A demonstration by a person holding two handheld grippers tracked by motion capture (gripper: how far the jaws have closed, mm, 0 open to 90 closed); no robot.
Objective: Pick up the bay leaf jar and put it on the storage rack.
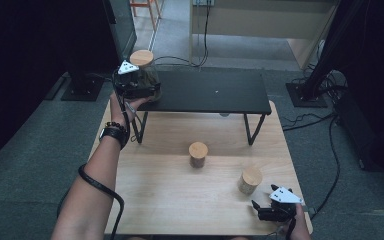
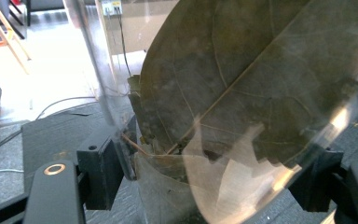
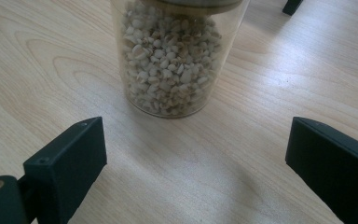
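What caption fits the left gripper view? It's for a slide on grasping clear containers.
Left gripper shut on a clear jar of large dried leaves, above the black shelf.

A light wooden table (image 1: 170, 200) carries a low black shelf (image 1: 215, 92) along its far edge. Nearer than the shelf, two cork-lidded jars stand on the bare wood: one (image 1: 198, 154) just in front of the shelf, the other (image 1: 250, 180), filled with pale grains, further toward the near right corner
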